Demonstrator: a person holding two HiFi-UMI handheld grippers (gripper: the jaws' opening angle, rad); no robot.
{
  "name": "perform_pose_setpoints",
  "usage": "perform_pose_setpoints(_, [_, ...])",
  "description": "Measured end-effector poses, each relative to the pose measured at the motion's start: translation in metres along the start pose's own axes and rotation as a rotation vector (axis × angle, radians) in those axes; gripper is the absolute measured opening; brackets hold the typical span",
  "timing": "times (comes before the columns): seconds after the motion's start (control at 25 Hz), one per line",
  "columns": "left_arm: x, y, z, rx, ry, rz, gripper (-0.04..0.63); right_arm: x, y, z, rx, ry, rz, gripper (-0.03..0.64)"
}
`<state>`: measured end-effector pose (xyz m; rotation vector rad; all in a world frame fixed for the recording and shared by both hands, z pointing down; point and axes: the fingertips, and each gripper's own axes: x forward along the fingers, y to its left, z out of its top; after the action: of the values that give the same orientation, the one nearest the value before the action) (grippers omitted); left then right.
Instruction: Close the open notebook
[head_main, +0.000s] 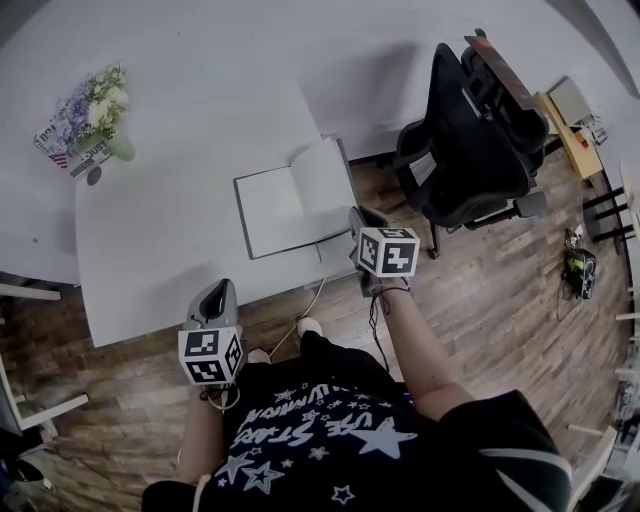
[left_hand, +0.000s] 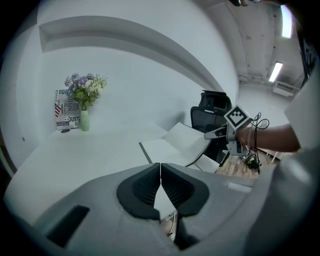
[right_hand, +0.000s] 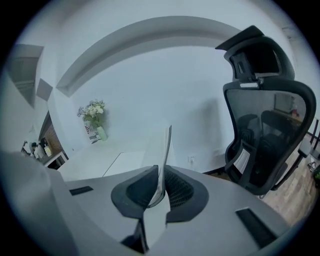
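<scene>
Currently the notebook (head_main: 290, 205) lies open at the right end of the table (head_main: 170, 250), spine running away from the person. The head view gives this layout and places the right gripper (head_main: 357, 216) at the table's right edge, against the notebook's right half, but it does not show the jaw contact.

The right gripper view supplies that detail: both pads are pinched on a thin white leaf (right_hand: 164, 155) of the notebook, seen edge-on and standing nearly upright off the table. An office chair (right_hand: 265, 140) stands just off the table's right end.

The left gripper view alone shows the lifted leaf from the side, tilted up and slightly curved while the left half stays flat on the table. It also shows the left gripper (left_hand: 160, 172) with its jaws pressed together and nothing between them, positioned at the table's near edge. A vase of flowers (left_hand: 84, 100) stands at the table's far left corner.
</scene>
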<state>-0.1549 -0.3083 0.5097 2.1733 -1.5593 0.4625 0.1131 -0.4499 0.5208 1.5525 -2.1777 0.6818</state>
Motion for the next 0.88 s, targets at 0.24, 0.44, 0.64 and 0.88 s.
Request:
perform_pose_setpoints(0.24, [-0.015,0.012,0.001,0.007,-0.016,-0.020,0.021,-0.011,0.036,0.015,-0.098,-0.035,-0.004,0.041])
perform_pose_setpoints(0.44, [-0.025,0.025,0.003,0.003,-0.036,-0.027,0.021,-0.015,0.063,0.021,-0.167,-0.048,-0.006,0.041])
perform_pose_setpoints(0.64, [-0.034,0.041,0.000,-0.007,-0.045,-0.029,0.021,-0.015,0.100,0.023,-0.259,-0.058,0.020,0.041])
perform_pose_setpoints(0.88, [-0.043,0.055,-0.011,-0.026,-0.041,-0.024,0.021,-0.006,0.147,0.014,-0.374,-0.038,0.062,0.041])
